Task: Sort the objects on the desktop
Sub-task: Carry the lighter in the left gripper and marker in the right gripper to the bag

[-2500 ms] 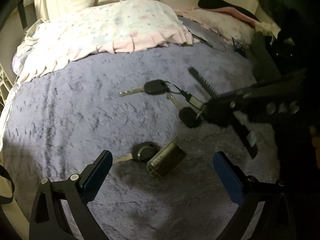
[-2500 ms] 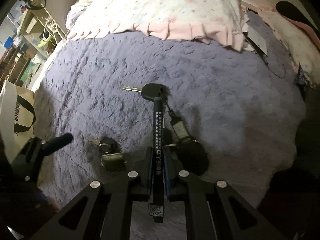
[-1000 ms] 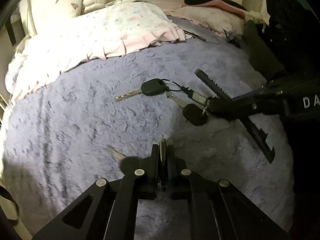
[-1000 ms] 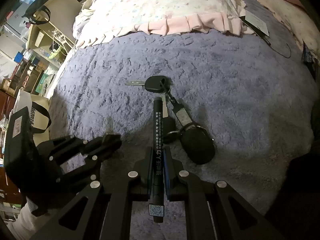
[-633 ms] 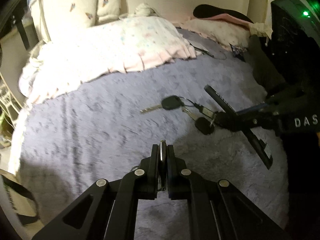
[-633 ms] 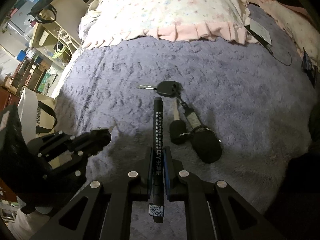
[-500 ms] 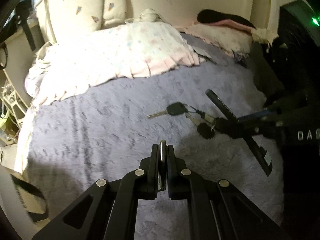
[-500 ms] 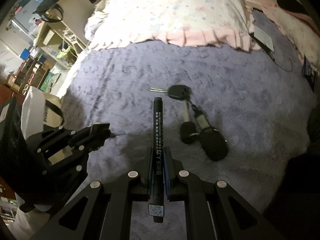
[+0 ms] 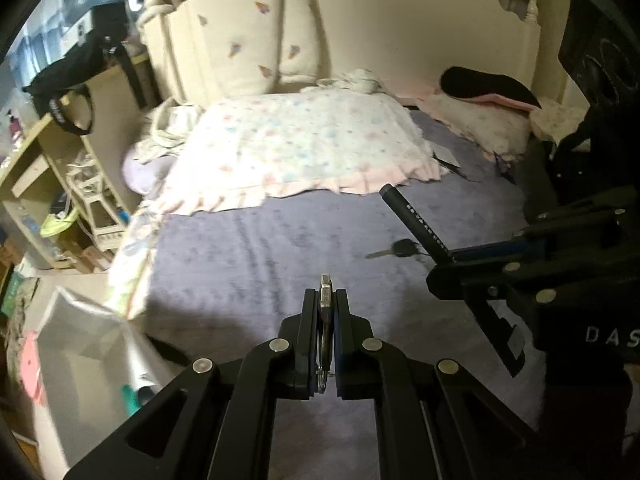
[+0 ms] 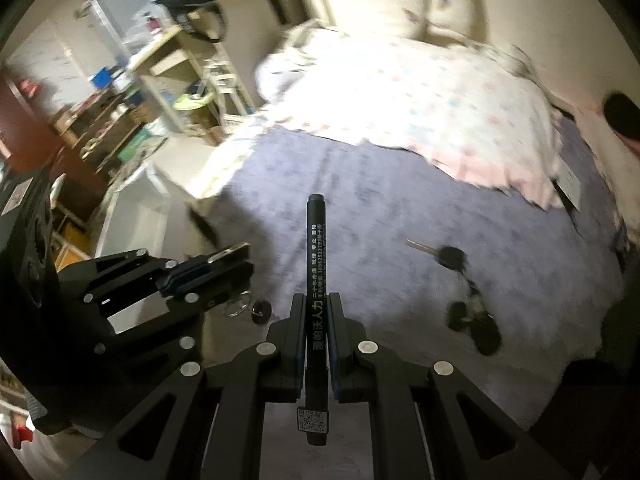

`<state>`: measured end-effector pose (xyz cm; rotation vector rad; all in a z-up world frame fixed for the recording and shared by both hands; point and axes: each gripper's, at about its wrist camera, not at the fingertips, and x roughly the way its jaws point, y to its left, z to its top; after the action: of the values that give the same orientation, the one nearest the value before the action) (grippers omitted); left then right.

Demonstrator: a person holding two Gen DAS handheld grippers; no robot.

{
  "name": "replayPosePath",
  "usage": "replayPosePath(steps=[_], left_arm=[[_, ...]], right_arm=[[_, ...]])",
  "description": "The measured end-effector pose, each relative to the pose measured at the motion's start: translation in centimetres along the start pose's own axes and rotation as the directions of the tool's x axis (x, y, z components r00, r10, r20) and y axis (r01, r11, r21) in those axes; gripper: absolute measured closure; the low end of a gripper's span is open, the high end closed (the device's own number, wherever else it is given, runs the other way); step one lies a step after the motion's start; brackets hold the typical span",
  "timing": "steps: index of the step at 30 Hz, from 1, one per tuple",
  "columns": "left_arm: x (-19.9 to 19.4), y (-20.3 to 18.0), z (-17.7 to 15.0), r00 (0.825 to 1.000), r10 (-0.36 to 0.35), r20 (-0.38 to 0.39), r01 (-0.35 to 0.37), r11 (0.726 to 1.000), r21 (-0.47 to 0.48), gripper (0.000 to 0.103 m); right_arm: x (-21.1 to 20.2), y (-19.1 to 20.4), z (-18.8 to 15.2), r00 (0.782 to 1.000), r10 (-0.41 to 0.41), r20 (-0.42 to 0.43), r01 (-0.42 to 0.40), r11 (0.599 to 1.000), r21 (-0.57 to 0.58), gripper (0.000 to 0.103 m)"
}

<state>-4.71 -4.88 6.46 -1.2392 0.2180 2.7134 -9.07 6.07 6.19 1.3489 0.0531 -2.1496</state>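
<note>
My left gripper (image 9: 326,296) is shut on a flat metal tag (image 9: 326,286), held edge-on between the pads. In the right wrist view the left gripper (image 10: 228,258) shows at the left, with a key ring (image 10: 236,306) and a small black-headed key (image 10: 262,312) dangling under it. My right gripper (image 10: 317,300) is shut on a black pen (image 10: 316,256) with white print, pointing forward. The left wrist view has the right gripper (image 9: 444,276) and the pen (image 9: 416,222) at its right. A bunch of black keys (image 10: 452,258) (image 9: 402,249) lies on the purple blanket (image 9: 248,256), below both grippers.
A floral quilt with a pink frill (image 9: 304,148) covers the bed's far half. A white bag (image 9: 80,344) stands on the floor at the bed's left side, with cluttered shelves (image 9: 48,184) beyond it. A black item (image 9: 484,84) lies at the head end.
Both grippers have risen well above the blanket, carrying the metal tag with its key and the pen. The key bunch stays on the blanket and looks smaller; the floor and shelves came into view.
</note>
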Motion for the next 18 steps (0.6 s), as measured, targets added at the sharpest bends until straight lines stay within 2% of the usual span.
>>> replayPosePath(steps=[4, 10, 13, 18], left_arm=[[-3.2, 2.4, 0.3, 0.999, 0.043, 0.012, -0.043, 0.999, -0.031, 0.096], [-8.6, 7.3, 0.5, 0.99, 0.133, 0.038, -0.126, 0.983, -0.136, 0.096], [-11.0, 10.0, 0.0, 0.989, 0.136, 0.06, -0.123, 0.974, -0.188, 0.096], [-14.0, 14.8, -1.2, 0.974, 0.225, 0.024, -0.213, 0.948, -0.237, 0.096]], right_arm=[[-0.6, 2.8, 0.9, 0.999, 0.037, 0.006, -0.036, 0.999, -0.029, 0.095], [-2.0, 7.2, 3.4, 0.996, 0.085, 0.016, -0.083, 0.992, -0.1, 0.095], [-2.0, 10.3, 4.8, 0.993, 0.119, 0.015, -0.115, 0.983, -0.144, 0.095], [-0.5, 16.2, 6.1, 0.983, 0.182, -0.009, -0.18, 0.961, -0.212, 0.095]])
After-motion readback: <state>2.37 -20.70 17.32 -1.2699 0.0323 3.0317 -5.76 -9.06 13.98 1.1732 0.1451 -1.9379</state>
